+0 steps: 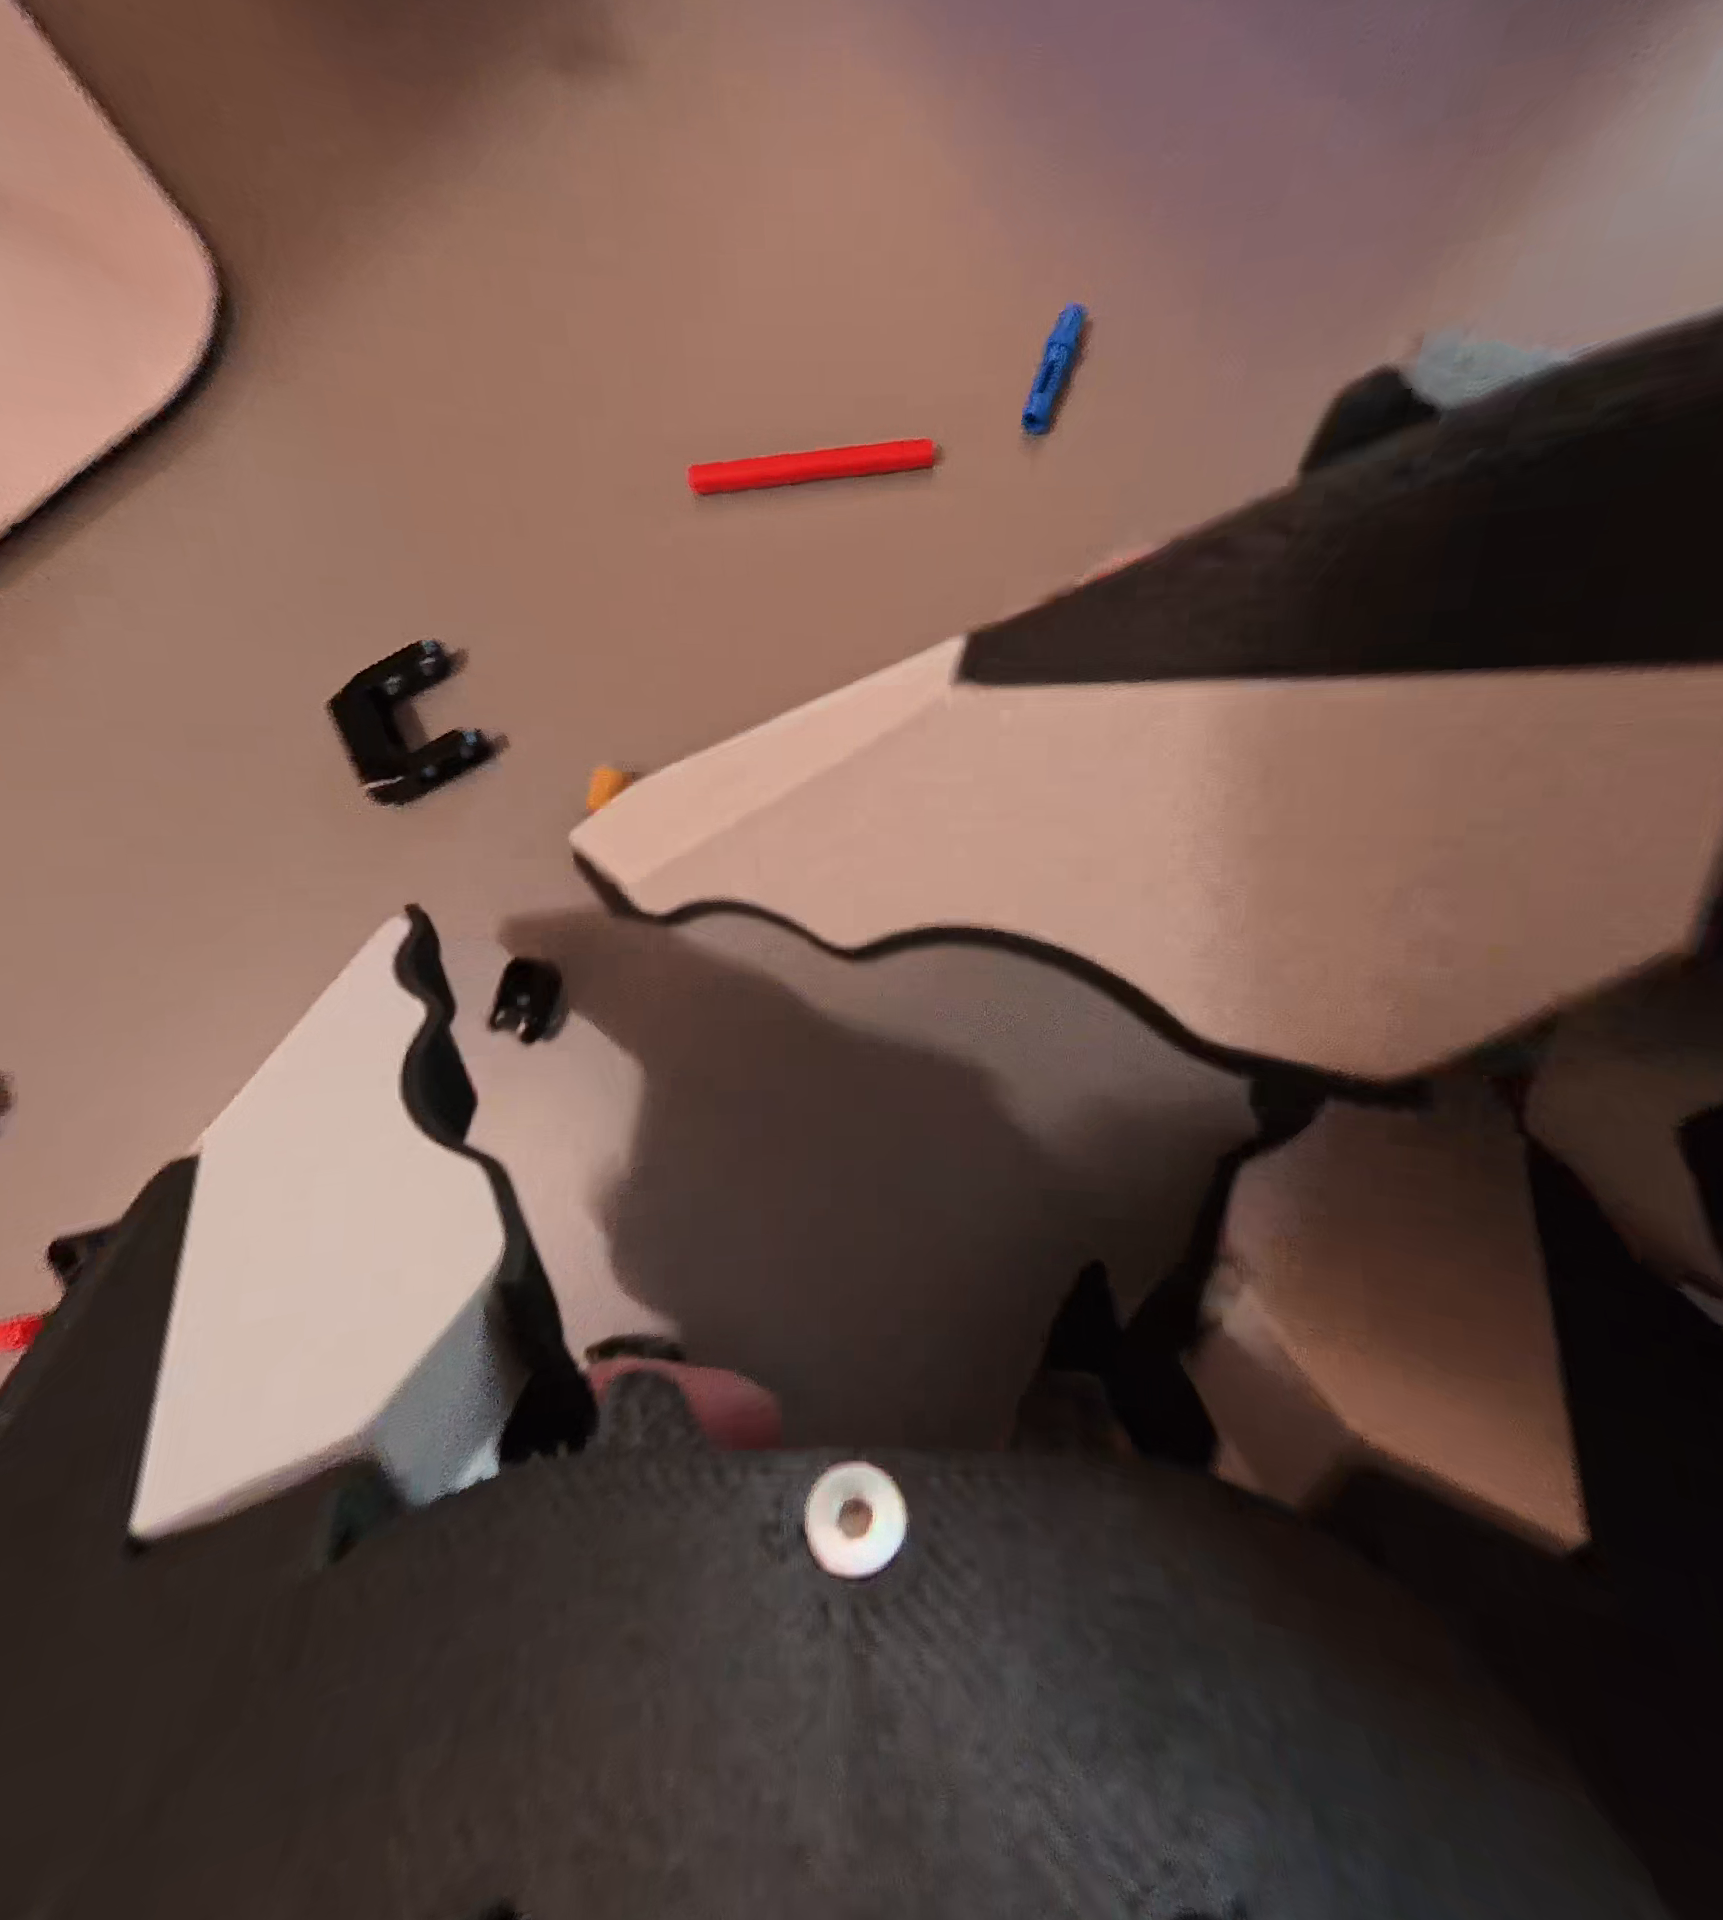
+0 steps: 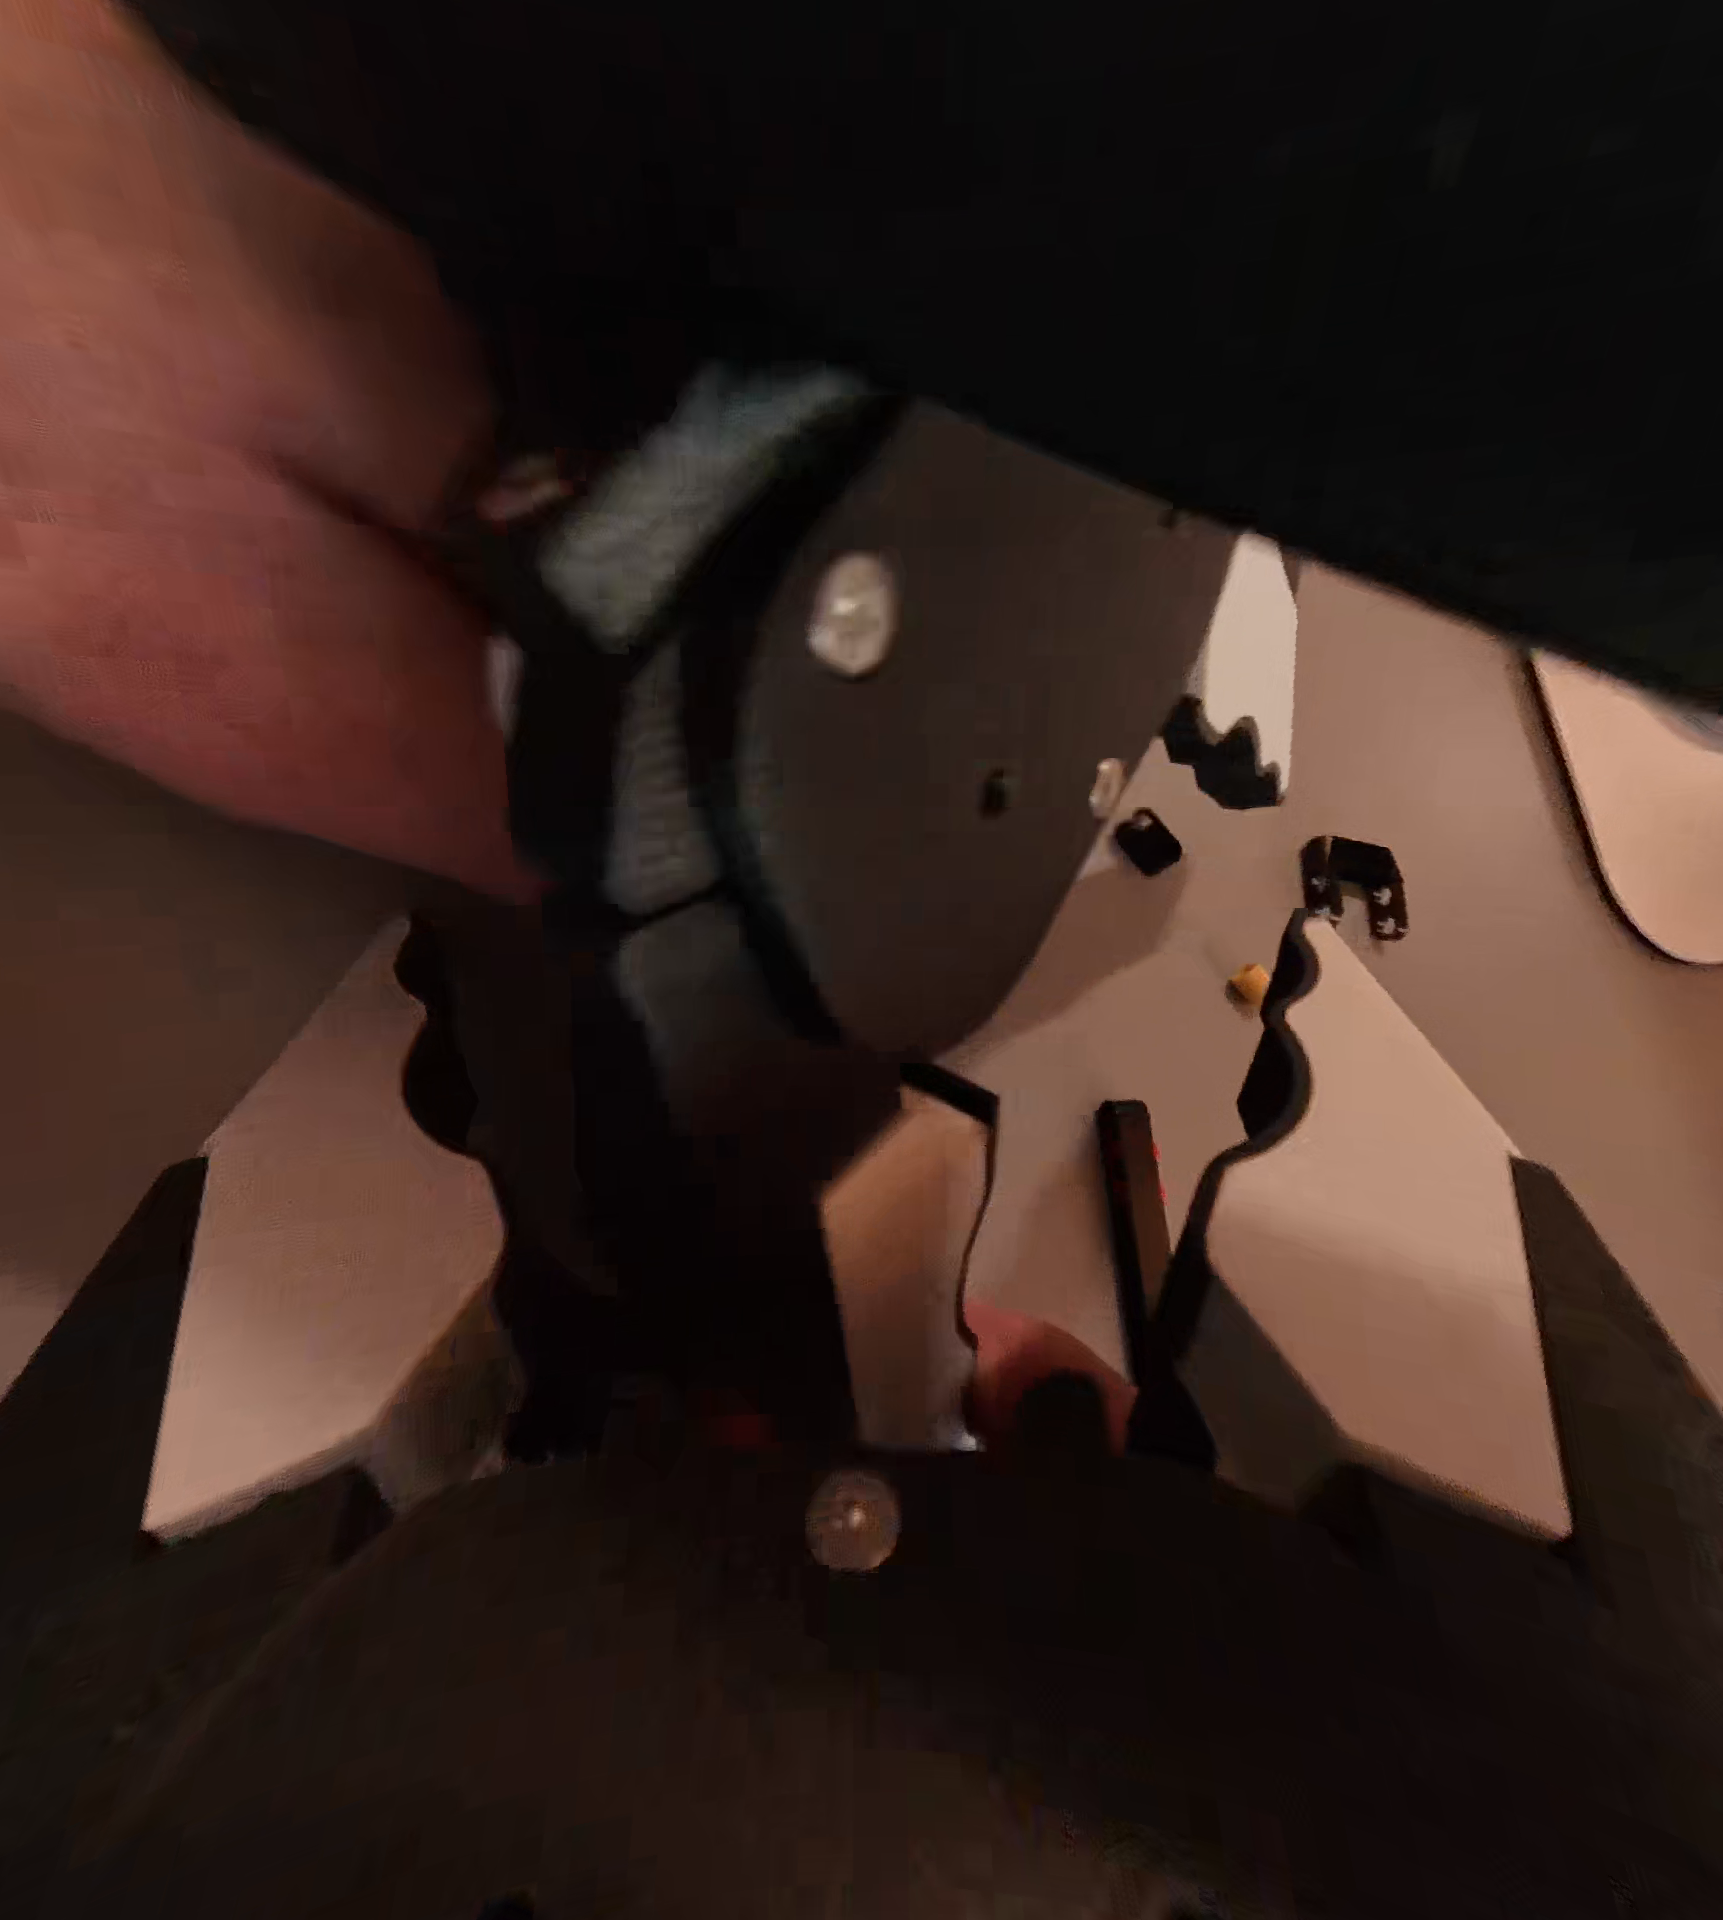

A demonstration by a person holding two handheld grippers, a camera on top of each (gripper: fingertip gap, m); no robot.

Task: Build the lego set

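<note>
Both tongs spread wide nr black pin.

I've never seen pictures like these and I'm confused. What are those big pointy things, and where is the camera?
A person holds a two-fingered grabbing tool in each hand to build Lego. Each tool has a camera looking along its fingers, so the pale pointed shapes are those fingers. One picture comes from the left tool. The other comes from the right tool and also shows the hand gripping the left tool. Both tools are open. A thin black bar stands by the right tool's finger; I cannot tell if it is held. On the table lie a red stick, a blue pin, a black U-shaped piece, a small black piece and a tiny orange piece.
</note>
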